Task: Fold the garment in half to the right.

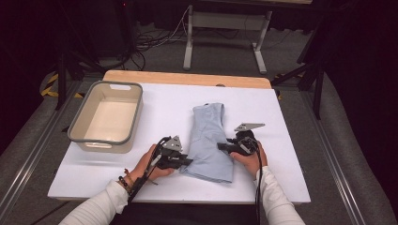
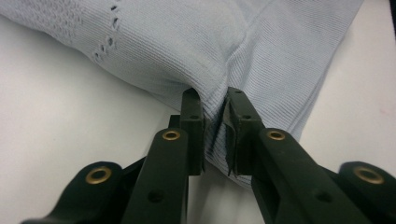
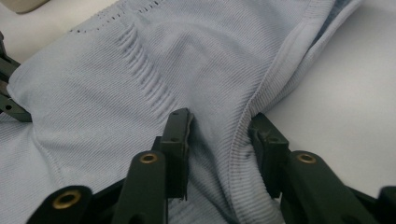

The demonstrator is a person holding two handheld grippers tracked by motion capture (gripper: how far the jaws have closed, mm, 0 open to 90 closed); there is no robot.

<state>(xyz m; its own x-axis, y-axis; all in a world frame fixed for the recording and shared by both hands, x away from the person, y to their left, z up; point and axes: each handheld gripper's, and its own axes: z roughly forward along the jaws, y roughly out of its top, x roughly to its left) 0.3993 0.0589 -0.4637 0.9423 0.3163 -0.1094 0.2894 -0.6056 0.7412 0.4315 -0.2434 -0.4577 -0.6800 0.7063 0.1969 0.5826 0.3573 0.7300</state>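
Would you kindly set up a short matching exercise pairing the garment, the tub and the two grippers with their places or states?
Things:
1. pale blue garment
2. grey tub
3. left gripper
4. right gripper

Places or states:
A. pinching a fold of fabric at the garment's edge
B. at the table's left, nothing in it
C. folded, lying mid-table
D. jaws wider apart, straddling a ribbed hem

Pairs: 1-C, 2-B, 3-A, 4-D

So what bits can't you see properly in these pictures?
- High view: the left tongs tips, small and dark against the light blue garment.
- Right gripper view: whether the right tongs pinch the cloth; folds between them hide it.
- High view: the tub near inside wall, hidden by its rim.
- High view: the garment's underside, against the table.
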